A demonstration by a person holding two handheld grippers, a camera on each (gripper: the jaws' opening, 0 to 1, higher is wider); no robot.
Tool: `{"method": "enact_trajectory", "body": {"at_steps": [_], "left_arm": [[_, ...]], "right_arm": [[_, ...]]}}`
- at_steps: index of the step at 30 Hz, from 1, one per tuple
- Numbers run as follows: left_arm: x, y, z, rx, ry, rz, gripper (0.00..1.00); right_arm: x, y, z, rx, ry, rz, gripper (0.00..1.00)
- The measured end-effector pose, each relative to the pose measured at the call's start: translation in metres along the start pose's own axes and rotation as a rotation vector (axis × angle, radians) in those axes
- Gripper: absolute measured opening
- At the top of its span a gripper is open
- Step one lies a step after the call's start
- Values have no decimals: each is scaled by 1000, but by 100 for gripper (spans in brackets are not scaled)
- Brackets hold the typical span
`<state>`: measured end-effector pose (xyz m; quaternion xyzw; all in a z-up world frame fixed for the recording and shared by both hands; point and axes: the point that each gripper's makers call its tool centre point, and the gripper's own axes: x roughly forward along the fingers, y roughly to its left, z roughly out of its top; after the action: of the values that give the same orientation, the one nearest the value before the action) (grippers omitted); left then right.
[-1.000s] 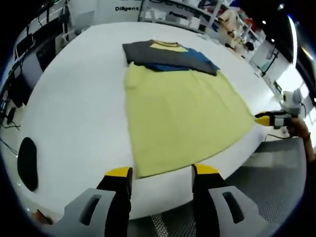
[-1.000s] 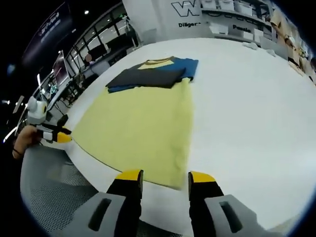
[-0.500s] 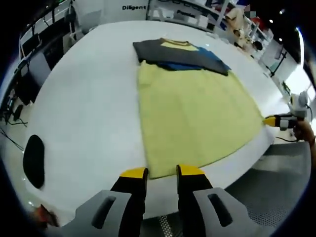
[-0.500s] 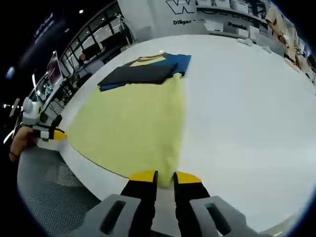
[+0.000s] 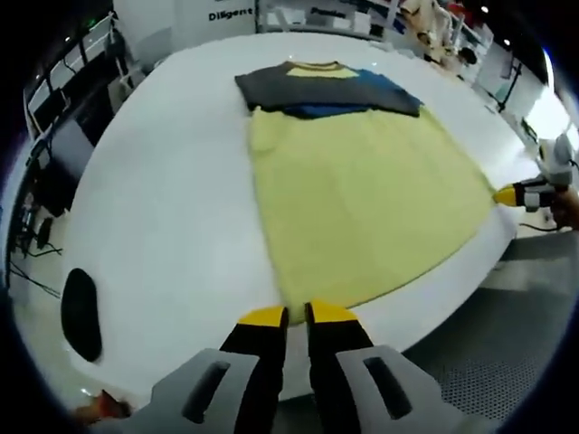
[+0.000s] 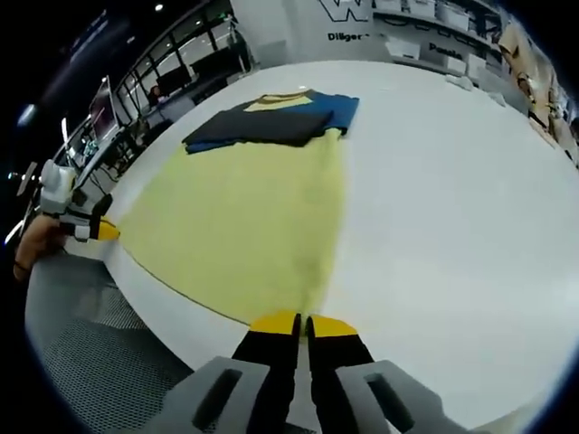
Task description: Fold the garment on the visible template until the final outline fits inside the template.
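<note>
A yellow garment lies flat on the white table, its dark grey and blue sleeves folded across the collar end. My left gripper is shut on one corner of the near hem. The right gripper view shows the same garment and sleeves, with my right gripper shut on the other hem corner. Each gripper also appears in the other's view at the table edge: the right one and the left one, each held by a hand.
A black oval object lies on the table to the left of the garment. The table's rounded edge runs just below both hem corners, with grey perforated flooring beyond it. White table surface stretches right of the garment. Shelves and desks line the background.
Both grippers went from open to shut, closing on the near hem corners of the yellow garment. The garment itself lies as before.
</note>
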<state>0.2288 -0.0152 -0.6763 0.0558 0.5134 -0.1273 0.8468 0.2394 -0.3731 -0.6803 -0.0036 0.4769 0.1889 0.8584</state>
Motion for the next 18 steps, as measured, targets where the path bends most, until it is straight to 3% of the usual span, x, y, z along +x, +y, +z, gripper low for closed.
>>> {"method": "enact_trajectory", "body": {"at_steps": [7,18], "left_arm": [[0,-1,-1,15,6,-12,2],[-5,-7,-13,52,69,-41,2]], "right_arm": [[0,1,0,-32,14,0,0],[-9,3,-16,-51,112,6,0]]}}
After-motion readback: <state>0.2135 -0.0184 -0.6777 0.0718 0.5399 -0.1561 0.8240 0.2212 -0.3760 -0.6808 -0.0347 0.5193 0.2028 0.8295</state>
